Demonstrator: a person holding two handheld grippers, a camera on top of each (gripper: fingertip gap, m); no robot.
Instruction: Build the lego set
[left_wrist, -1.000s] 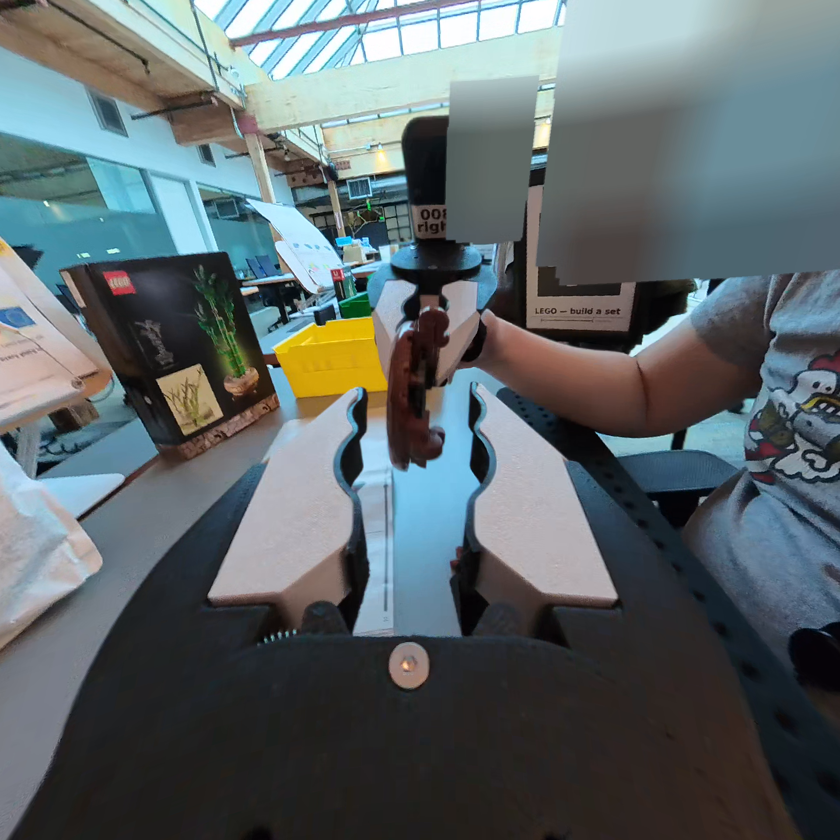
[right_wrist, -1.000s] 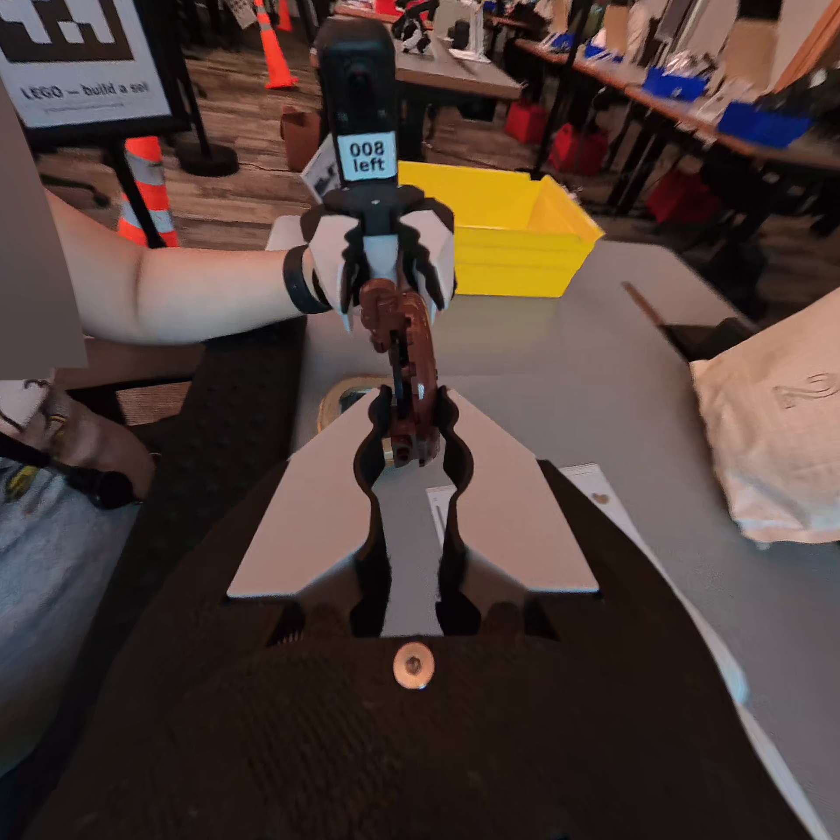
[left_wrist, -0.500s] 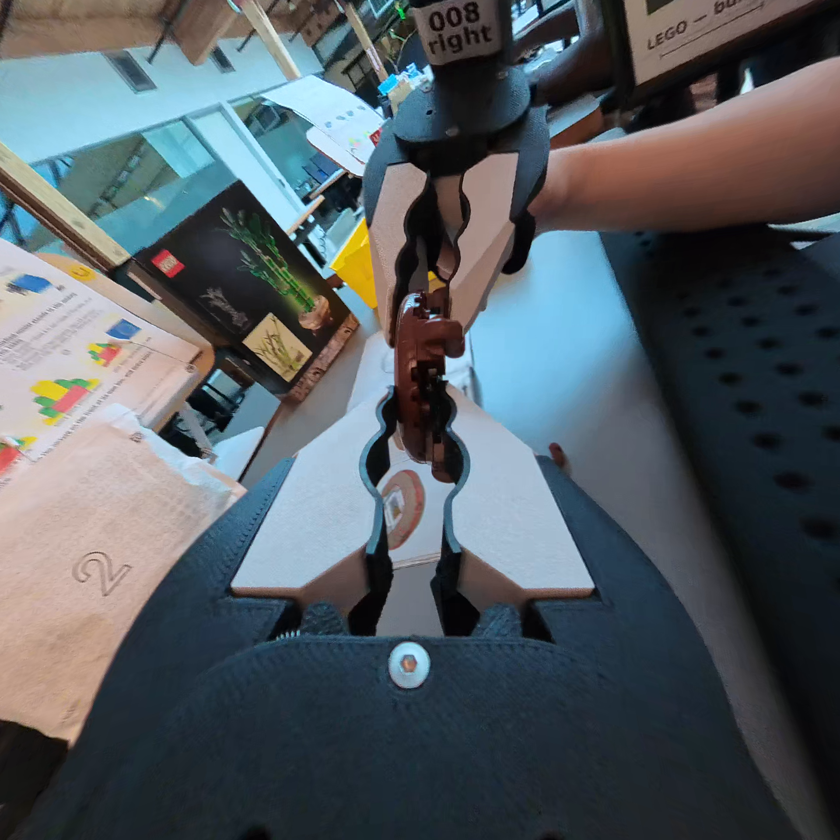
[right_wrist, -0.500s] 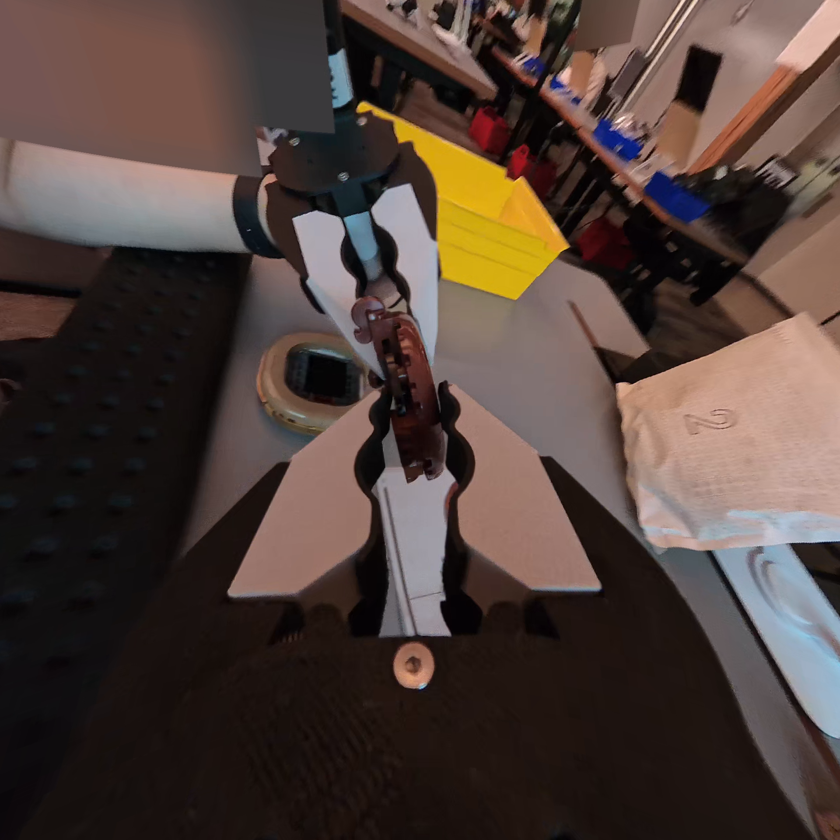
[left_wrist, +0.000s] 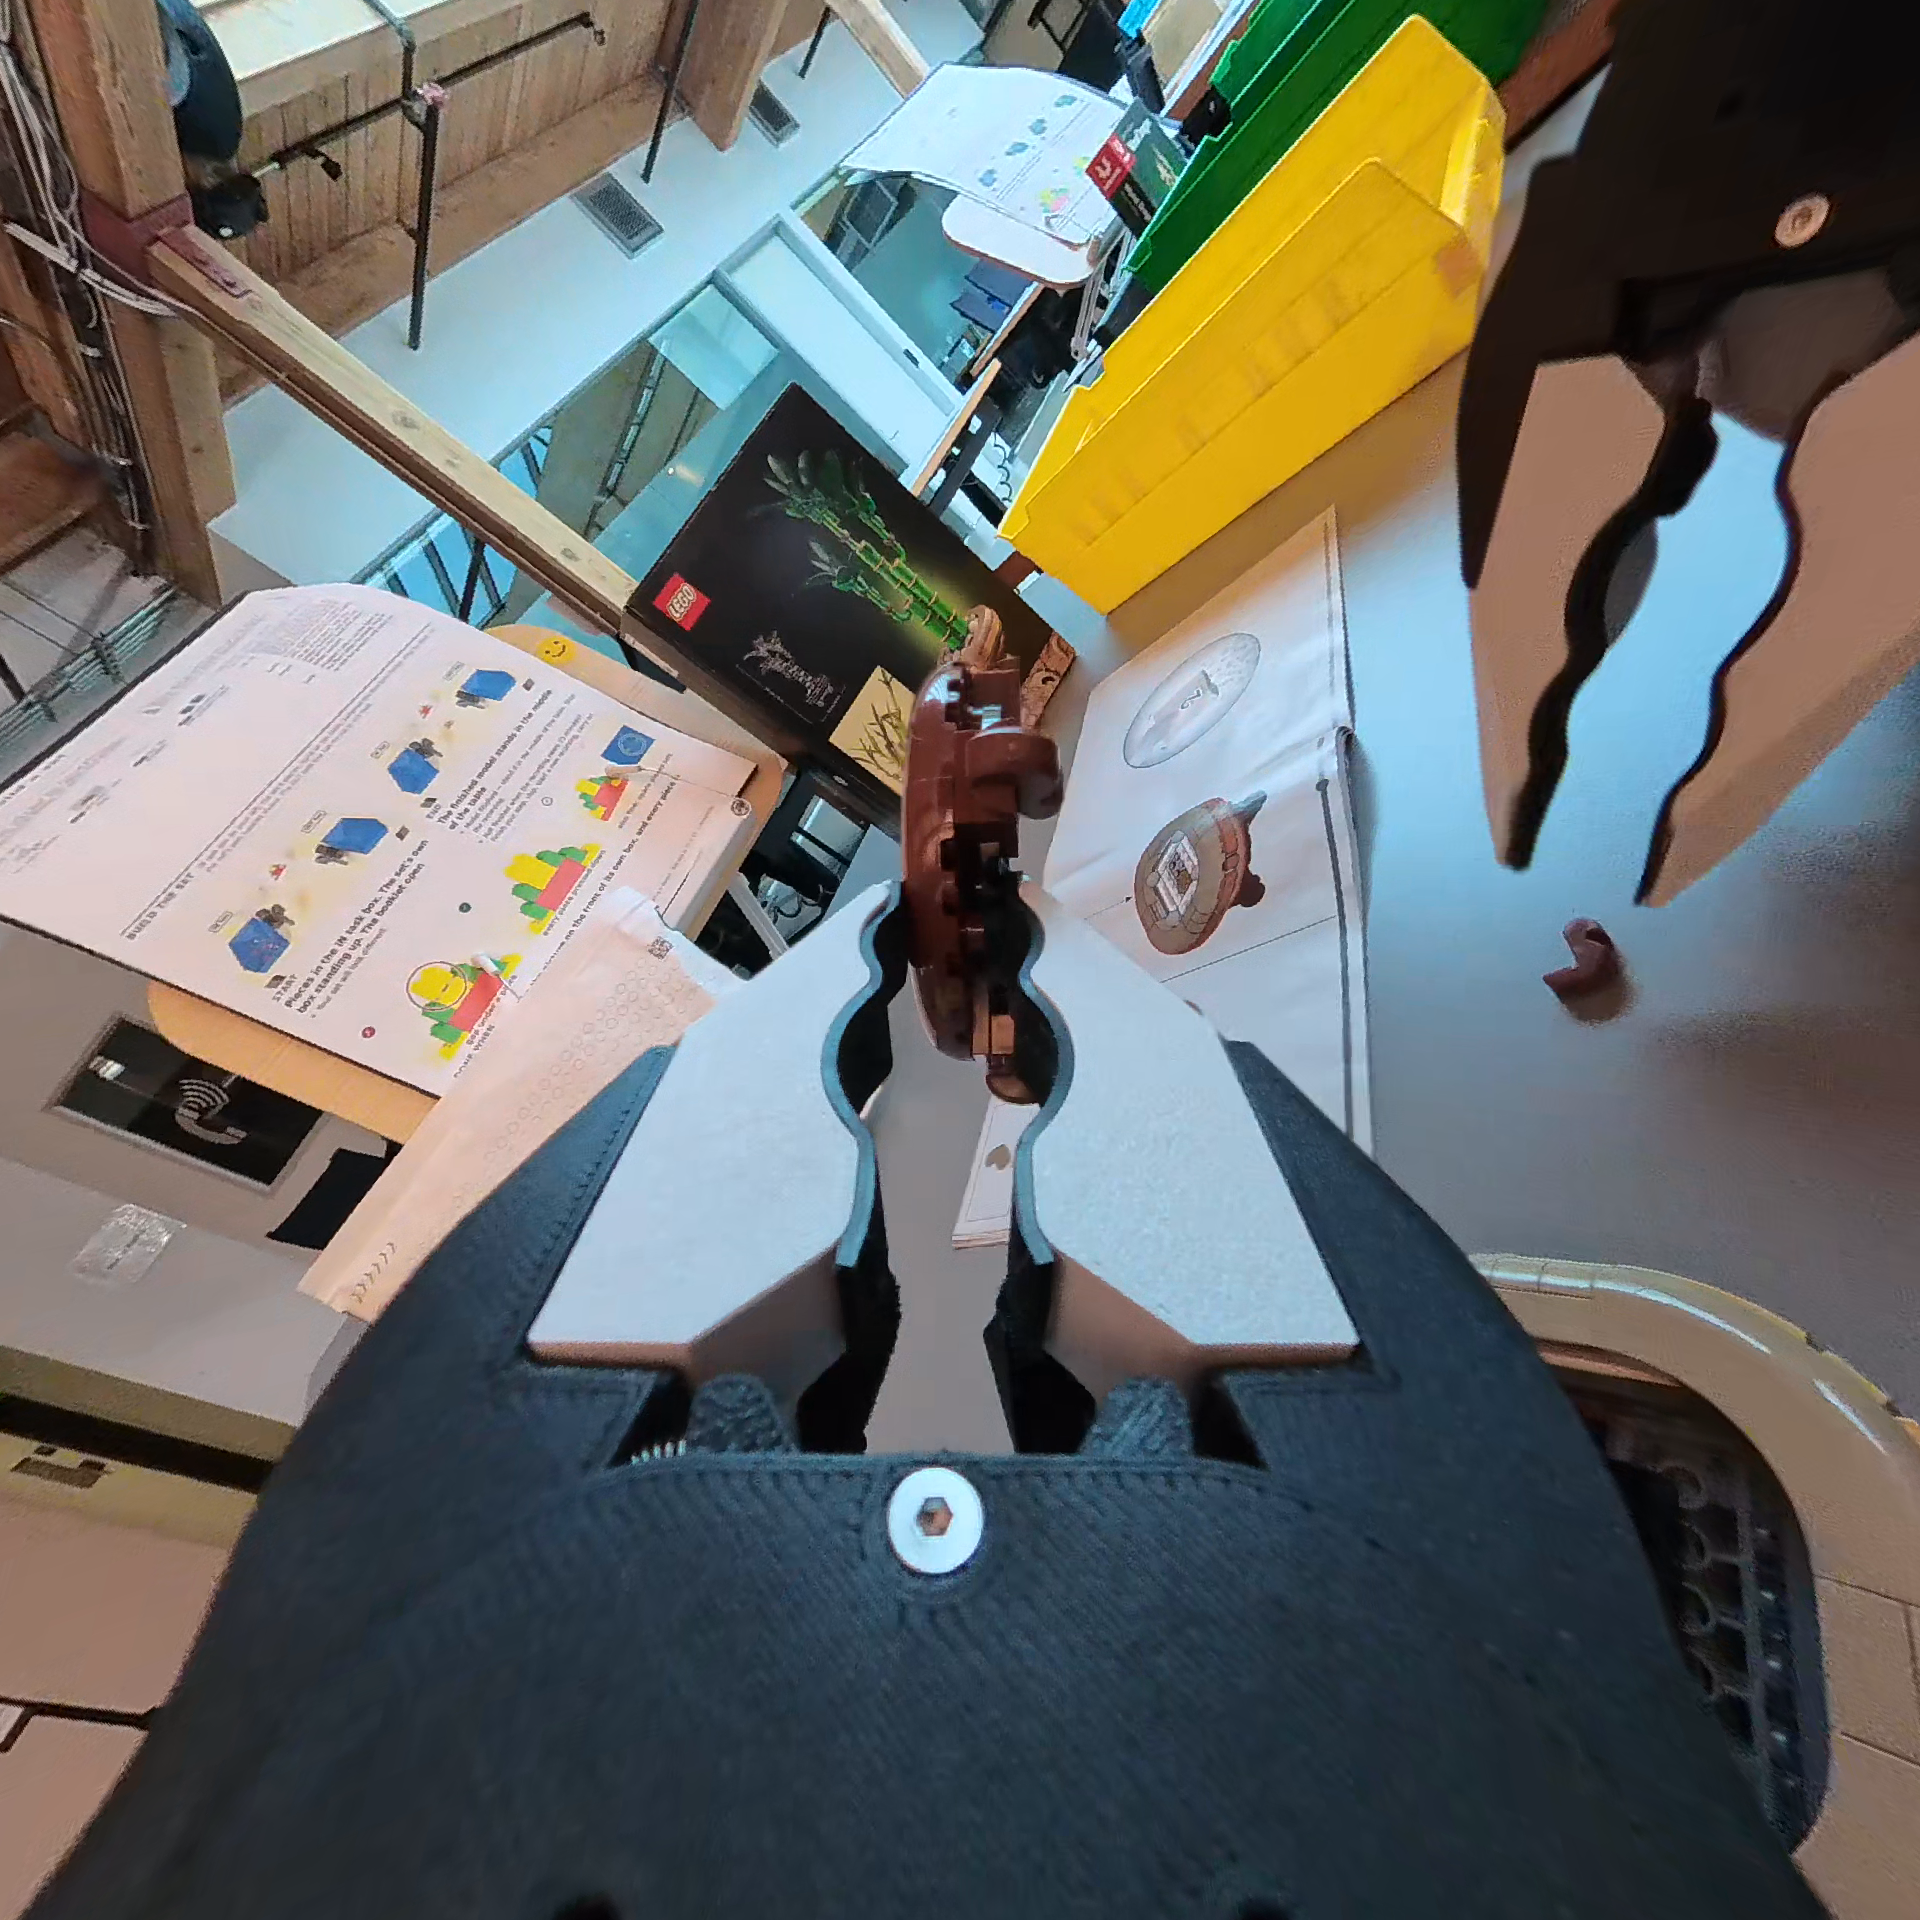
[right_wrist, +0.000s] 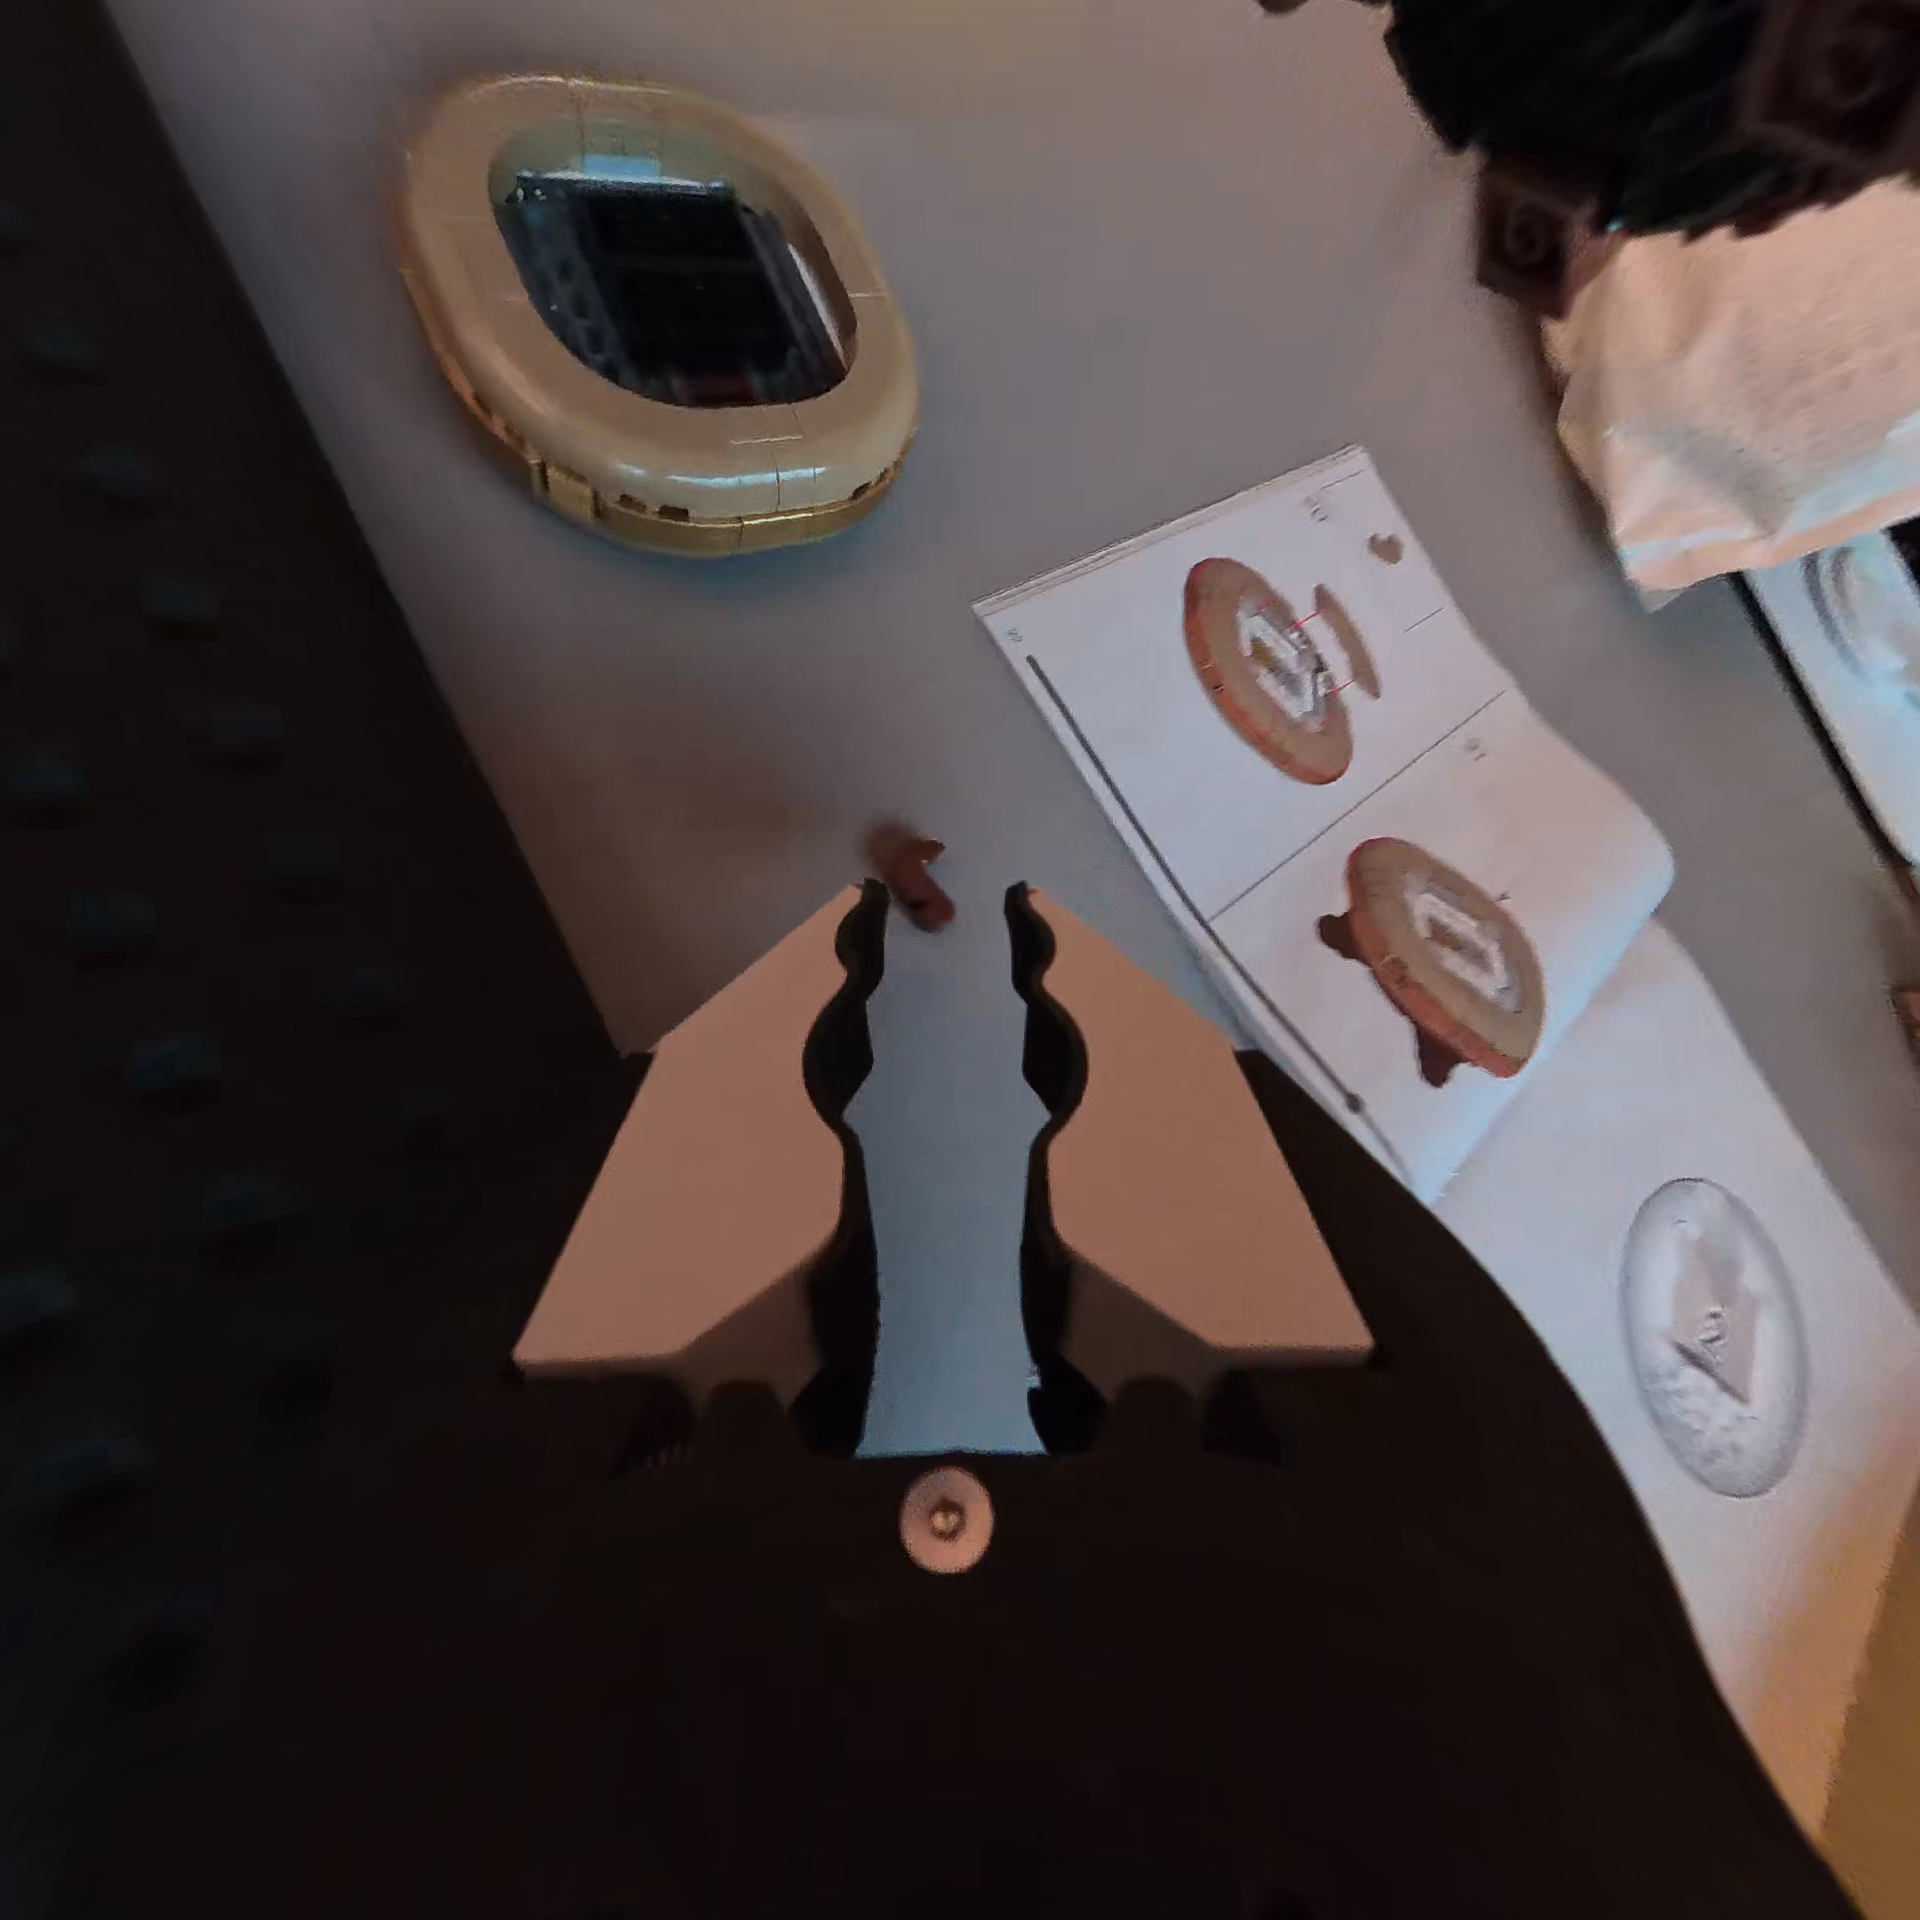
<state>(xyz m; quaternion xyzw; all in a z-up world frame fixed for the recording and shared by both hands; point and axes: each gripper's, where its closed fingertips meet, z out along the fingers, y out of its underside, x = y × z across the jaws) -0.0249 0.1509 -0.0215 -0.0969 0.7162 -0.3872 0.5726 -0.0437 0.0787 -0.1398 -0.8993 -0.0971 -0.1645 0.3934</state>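
Note:
My left gripper is shut on a brown lego assembly, which it holds on edge above the table. My right gripper is open with a narrow gap and empty. It points down at the table, just above a small brown lego piece that lies loose near its left fingertip. In the left wrist view the right gripper hangs at the upper right over the same piece. A tan oval lego ring lies flat on the table.
An open instruction booklet lies right of the small piece. A paper bag sits far right. A yellow bin and the black set box stand at the back. A black perforated mat borders the left. The grippers' ends are close to 15 cm from one another.
My right gripper has let go of the brown assembly and dropped toward the table over the small brown piece. My left gripper now holds the assembly alone and has tilted.

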